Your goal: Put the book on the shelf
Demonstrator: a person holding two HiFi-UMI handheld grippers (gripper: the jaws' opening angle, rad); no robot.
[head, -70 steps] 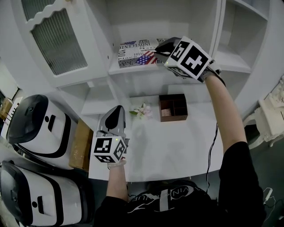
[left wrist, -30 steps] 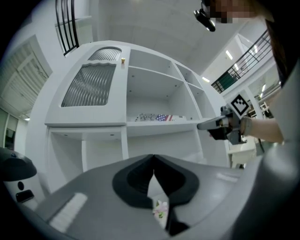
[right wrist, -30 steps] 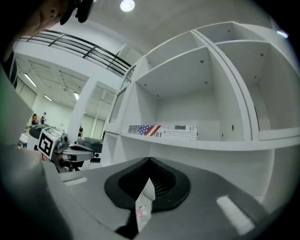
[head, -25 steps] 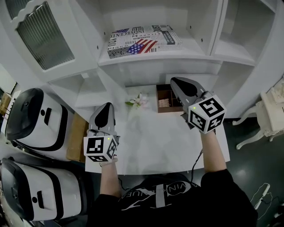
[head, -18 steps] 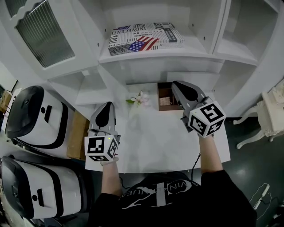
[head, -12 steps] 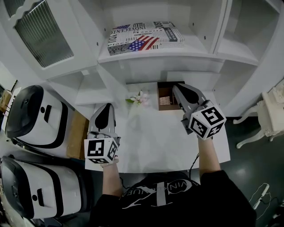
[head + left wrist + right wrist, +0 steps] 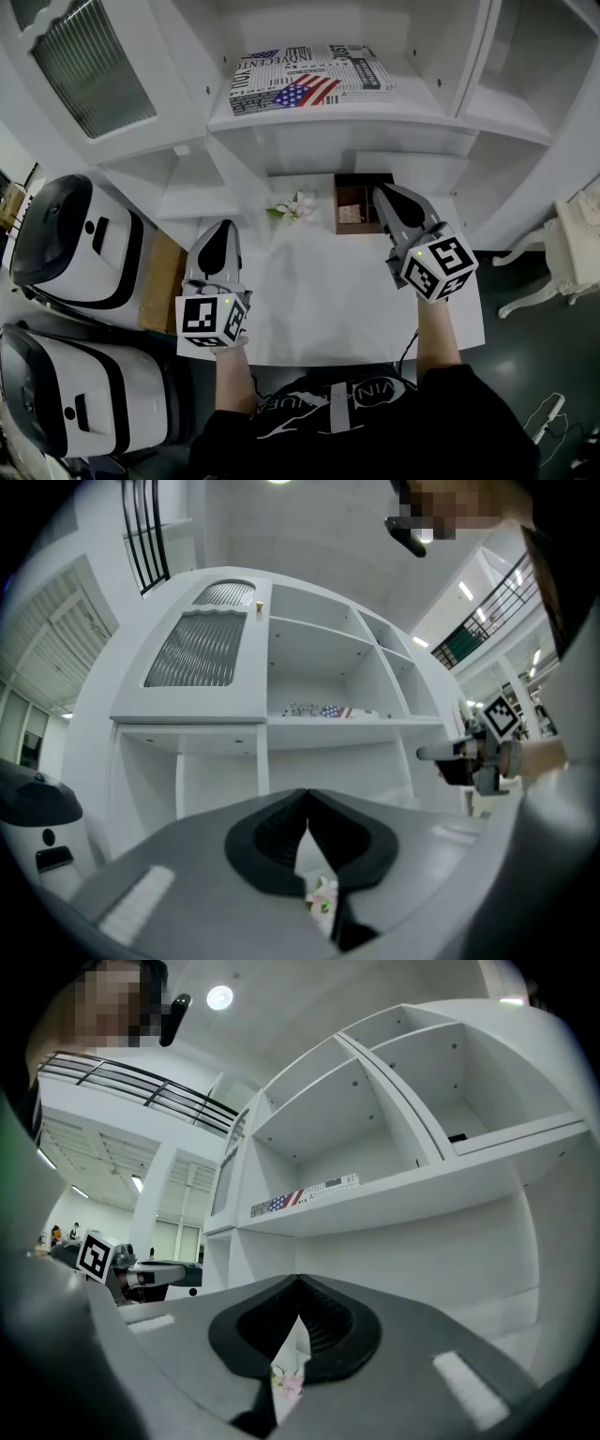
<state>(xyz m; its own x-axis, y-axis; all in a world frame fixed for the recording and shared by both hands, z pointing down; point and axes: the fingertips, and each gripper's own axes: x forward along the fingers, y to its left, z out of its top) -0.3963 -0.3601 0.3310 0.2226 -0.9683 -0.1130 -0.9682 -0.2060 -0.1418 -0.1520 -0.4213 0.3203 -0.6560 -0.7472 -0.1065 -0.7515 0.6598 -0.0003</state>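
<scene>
The book (image 7: 309,77) lies flat on the middle shelf (image 7: 328,114), its front edge near the shelf's lip, with bare board between it and the upright divider (image 7: 474,56) to the right. Both tools hang low over the white table (image 7: 328,309), well apart. The left gripper (image 7: 225,231) is near the table's left edge, and the right gripper (image 7: 382,191) has its tip by the brown box (image 7: 356,211). Each has its jaws pressed together on nothing. A small flower (image 7: 292,208) lies at the back between them.
</scene>
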